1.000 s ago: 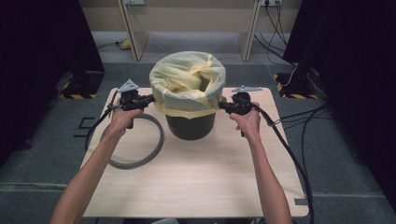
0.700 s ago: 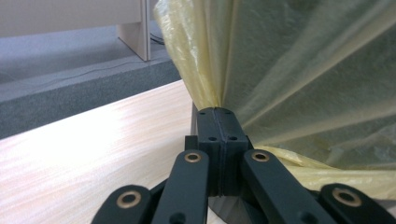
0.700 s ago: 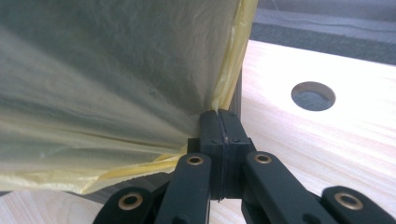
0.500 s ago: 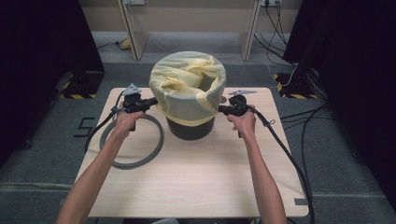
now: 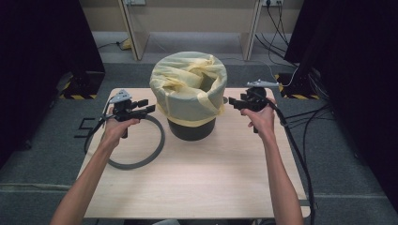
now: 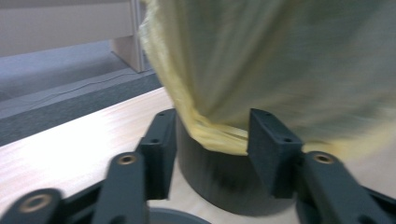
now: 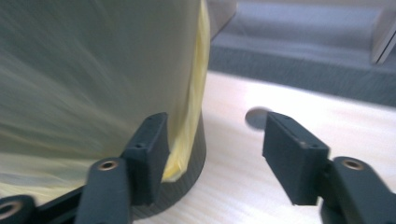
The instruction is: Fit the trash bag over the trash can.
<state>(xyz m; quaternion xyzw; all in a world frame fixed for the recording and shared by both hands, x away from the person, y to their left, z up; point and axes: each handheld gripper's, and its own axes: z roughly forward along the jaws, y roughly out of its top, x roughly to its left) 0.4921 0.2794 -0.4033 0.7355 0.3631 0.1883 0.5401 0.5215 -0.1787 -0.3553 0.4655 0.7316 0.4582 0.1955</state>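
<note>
Both jaws just opened: left gripper (image 5: 146,106) and right gripper (image 5: 233,101) flank the bin (image 5: 191,127), empty, its yellow liner (image 5: 187,86) draped.

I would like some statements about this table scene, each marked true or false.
1. A thin yellow plastic bag lines the dark round bin. True.
2. The left tool is clamped on the bag. False: its jaws stand open, apart from the bag.
3. A grey ring lies flat on the wooden table. True.
4. The ring sits around the bin. False: it lies beside it, near the left tool.
5. The right tool is open. True.
</note>
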